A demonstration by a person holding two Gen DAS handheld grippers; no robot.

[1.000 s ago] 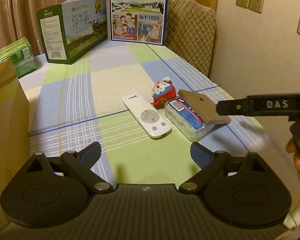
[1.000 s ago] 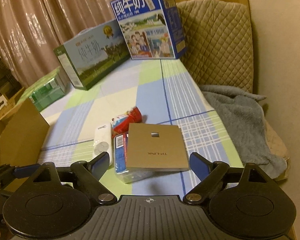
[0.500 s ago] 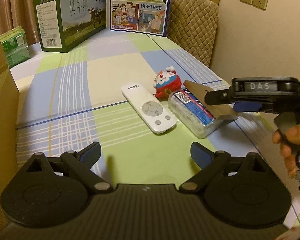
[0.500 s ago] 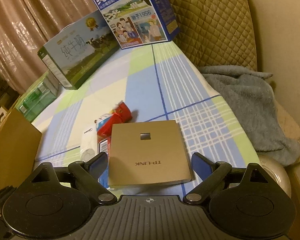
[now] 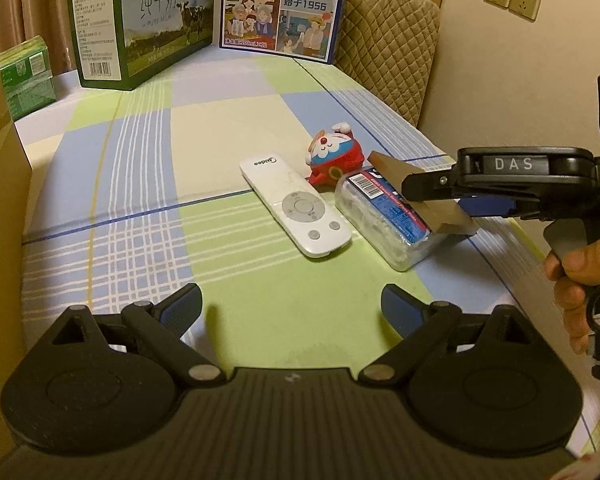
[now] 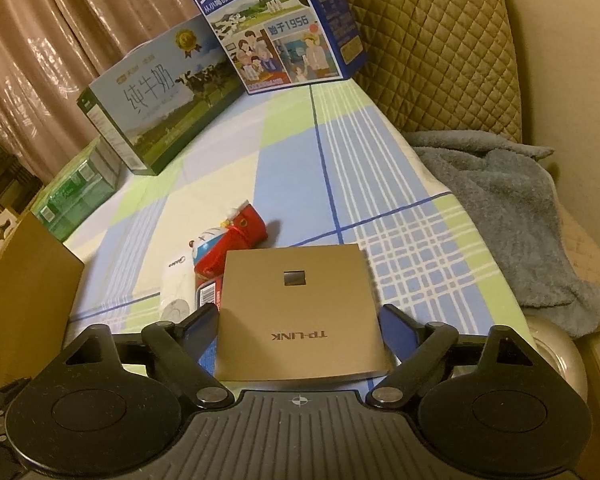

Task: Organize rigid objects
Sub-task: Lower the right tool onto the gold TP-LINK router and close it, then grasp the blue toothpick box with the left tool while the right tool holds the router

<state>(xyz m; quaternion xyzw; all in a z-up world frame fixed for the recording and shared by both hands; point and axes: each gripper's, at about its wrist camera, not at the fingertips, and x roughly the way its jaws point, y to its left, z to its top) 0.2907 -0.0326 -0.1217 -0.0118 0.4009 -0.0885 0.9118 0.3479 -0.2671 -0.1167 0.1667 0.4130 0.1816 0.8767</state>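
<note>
On the checked tablecloth [image 5: 148, 184] the left gripper [image 5: 291, 306] hovers wide open and empty, the white remote [image 5: 296, 210] runs lengthwise away from it, and the right gripper [image 6: 298, 322], jaws closing, straddles the flat TP-LINK box [image 6: 300, 312] lying atop a clear pack [image 5: 380, 220].

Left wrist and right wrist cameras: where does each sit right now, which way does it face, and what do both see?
Left wrist: on the left gripper, angled down across the checked table at the white remote; shows its own open fingers, plus the right gripper and a hand at right.
Right wrist: on the right gripper, angled down over the TP-LINK box, which lies between its closing jaws.
Shared: TP-LINK box, remote, red toy, blue milk carton.
</note>
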